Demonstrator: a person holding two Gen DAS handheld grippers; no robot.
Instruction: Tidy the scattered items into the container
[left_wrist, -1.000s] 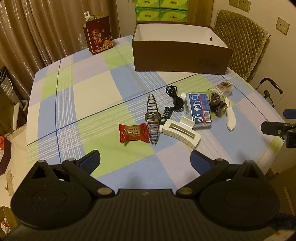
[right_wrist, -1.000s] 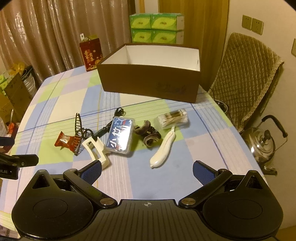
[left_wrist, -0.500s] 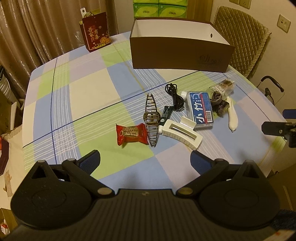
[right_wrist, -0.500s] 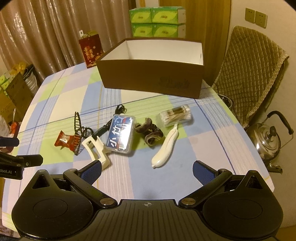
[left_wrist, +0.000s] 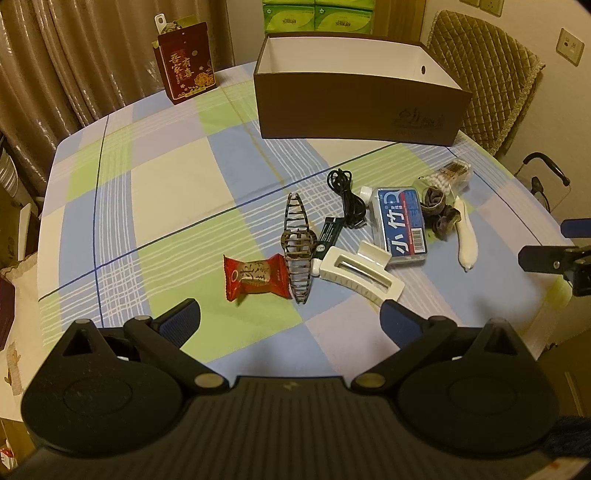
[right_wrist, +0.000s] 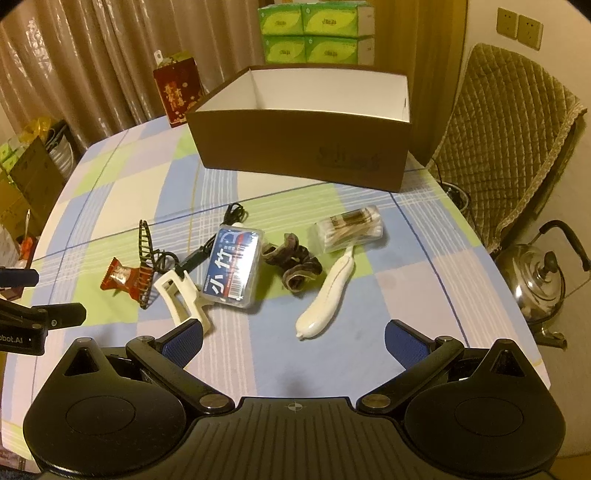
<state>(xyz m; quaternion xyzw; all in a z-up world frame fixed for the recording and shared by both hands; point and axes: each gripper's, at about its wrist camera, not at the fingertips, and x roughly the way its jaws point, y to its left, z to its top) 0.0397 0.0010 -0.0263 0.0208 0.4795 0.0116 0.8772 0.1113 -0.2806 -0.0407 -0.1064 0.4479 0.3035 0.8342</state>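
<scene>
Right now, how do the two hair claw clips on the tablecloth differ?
The white claw clip is solid, chunky plastic with a rectangular slot; the brown claw clip is a thin, dark, open ribbed frame. The white claw clip lies crosswise beside the blue-labelled case, while the brown claw clip runs lengthwise, its near end against the red snack packet. Both lie loose on the tablecloth, outside the brown box, ungripped.

Floor of brown box (right_wrist: 295, 147) hidden behind its near wall.

The blue-labelled clear case (left_wrist: 402, 224) reads "小竹". The red gift bag (left_wrist: 186, 62) carries "吾家有喜". The left gripper's body (right_wrist: 18, 338) shows "bot.AI".
</scene>
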